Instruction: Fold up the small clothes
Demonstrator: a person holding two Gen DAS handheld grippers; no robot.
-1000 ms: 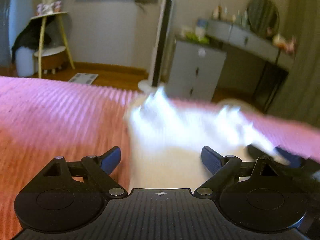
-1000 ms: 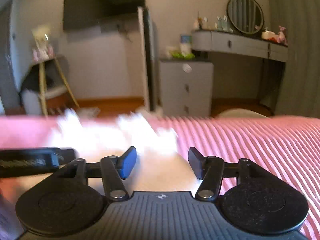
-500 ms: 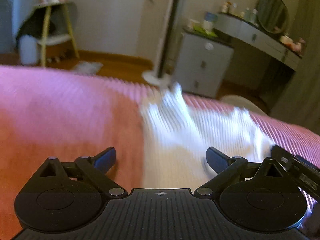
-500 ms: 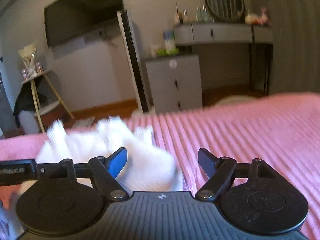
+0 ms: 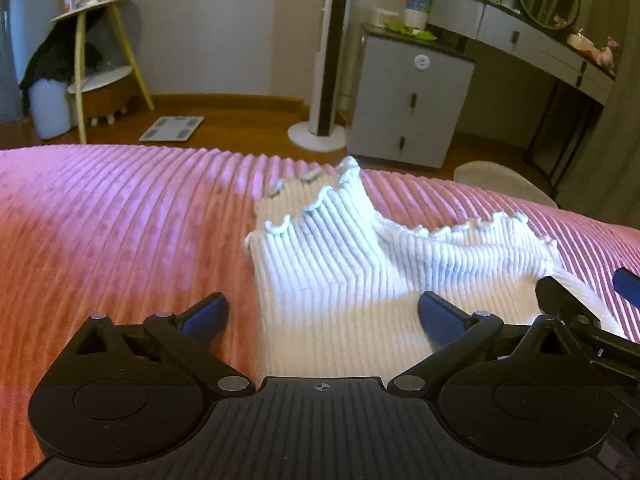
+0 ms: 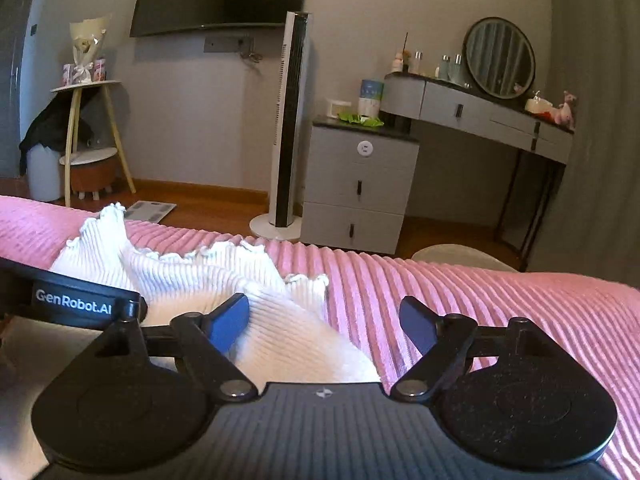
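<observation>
Bedroom beyond: grey drawer chest [image 6: 360, 184], white tower fan [image 6: 286, 128], round mirror [image 6: 499, 58] over a grey dressing table. Up front, a pink ribbed bedspread [image 5: 120, 232], and on it a white ribbed knit garment with frilled edges [image 5: 340, 264] — small, rumpled, partly doubled over itself, one frilled flap peaking near the bed's far edge. Left gripper [image 5: 322, 312] released, jaws still widening at full spread, nothing pinched; cloth lying directly ahead and between the blue-padded fingers [image 5: 206, 312], its left border just inside the left finger. Right gripper [image 6: 324, 322] likewise let go, jaws opening, pads apart from the fabric's bulk, though the left pad [image 6: 230, 322] sits against or just over a fold — cannot tell which. From the right view, garment off to the left of centre, only its right corner reaching between the fingers. Long axis apparently running away from both claws toward the frilled hem. Left hand judged better centred on the cloth, right hand placed at its right margin; likely a fold just laid down, next pinch probably at the near edge.
</observation>
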